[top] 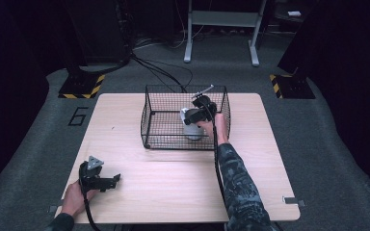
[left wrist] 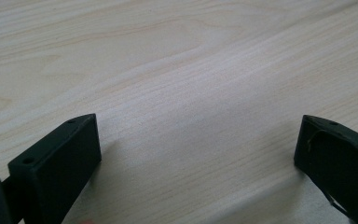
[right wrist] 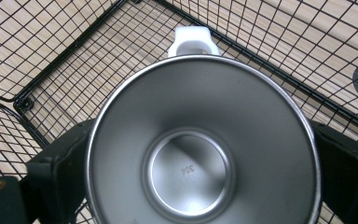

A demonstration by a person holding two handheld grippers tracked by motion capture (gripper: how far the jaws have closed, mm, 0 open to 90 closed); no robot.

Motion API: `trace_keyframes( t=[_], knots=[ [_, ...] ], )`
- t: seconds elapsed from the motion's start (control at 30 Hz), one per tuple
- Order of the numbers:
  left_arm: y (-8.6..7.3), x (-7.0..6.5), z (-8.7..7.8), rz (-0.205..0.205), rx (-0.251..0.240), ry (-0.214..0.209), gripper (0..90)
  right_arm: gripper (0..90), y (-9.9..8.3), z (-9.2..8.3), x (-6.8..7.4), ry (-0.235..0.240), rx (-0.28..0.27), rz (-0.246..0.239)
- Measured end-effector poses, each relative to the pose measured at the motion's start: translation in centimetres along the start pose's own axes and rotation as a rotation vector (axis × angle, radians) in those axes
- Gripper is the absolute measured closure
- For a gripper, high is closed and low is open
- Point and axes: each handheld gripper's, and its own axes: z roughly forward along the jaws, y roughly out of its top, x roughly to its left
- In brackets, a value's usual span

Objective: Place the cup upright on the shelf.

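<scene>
Right tool (top: 198,117) clamped on steel cup (top: 191,126) inside wire basket (top: 149,120), at surface's 12 o'clock. Left tool (left wrist: 198,154): jaws apart, empty, over bare surface (left wrist: 177,70). Cup (right wrist: 203,144) between right tool's jaws, mouth facing camera, white handle (right wrist: 193,41) at 12 o'clock.

A pale wooden surface (top: 173,183) stands on grey carpet (top: 33,144) in a dark room. Black cables (top: 159,70) trail across the floor toward a grey metal frame (top: 221,29). Yellow-black striped bases (top: 82,86) sit on either side.
</scene>
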Motion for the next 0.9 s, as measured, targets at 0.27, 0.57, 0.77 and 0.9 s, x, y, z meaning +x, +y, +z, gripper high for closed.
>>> trace_keyframes(
  t=[0.27,0.57,0.77,0.9],
  knots=[
    [0.0,0.0,0.0,0.0,0.002,0.0,0.4,0.0,-0.1,-0.3,0.3,0.0,-0.006,0.029],
    [0.1,0.0,-0.1,0.003,0.012,-0.003,0.4,0.0,0.4,-3.3,0.9,-0.02,-0.076,0.013],
    [0.1,0.0,-0.1,0.003,0.012,-0.002,0.4,0.0,0.2,-6.9,2.1,-0.027,-0.156,-0.044],
    [0.1,0.0,-0.1,0.003,0.015,-0.002,0.4,0.0,-0.4,-9.3,3.2,-0.014,-0.193,-0.089]
  ],
)
